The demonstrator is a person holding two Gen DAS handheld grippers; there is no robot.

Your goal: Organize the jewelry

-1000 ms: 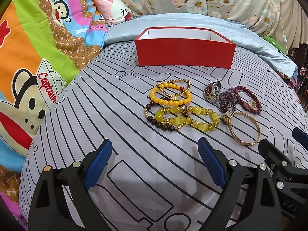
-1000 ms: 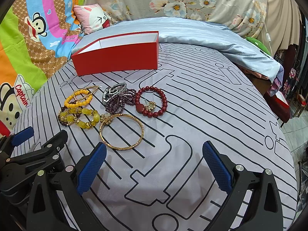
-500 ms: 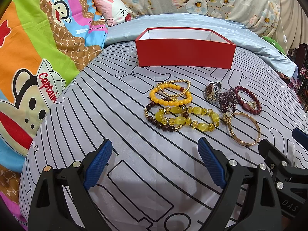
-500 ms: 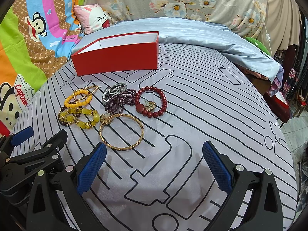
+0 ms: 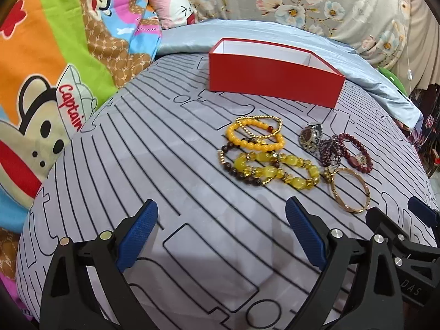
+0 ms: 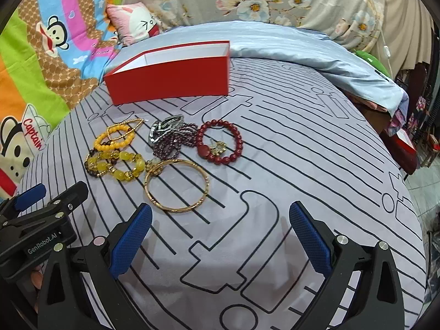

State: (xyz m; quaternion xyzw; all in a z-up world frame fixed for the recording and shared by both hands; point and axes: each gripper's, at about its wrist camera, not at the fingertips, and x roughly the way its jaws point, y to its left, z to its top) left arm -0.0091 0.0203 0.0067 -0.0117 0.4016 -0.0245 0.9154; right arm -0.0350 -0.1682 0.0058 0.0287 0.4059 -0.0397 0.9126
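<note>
A red open box with a white inside stands at the back of the grey striped bed. In front of it lie several pieces of jewelry: an orange bead bracelet, a yellow stone bracelet, a gold bangle, a silver ring watch, purple beads and a red bead bracelet. My left gripper is open and empty, short of the yellow bracelets. My right gripper is open and empty, just right of the bangle.
A colourful cartoon monkey blanket rises along the left. A pale blue quilt and a pink cat pillow lie behind the box. The bed's right edge drops to the floor, with a small red box beside it.
Both grippers have shifted slightly forward toward the jewelry. Nothing has been picked up or moved on the bed.
</note>
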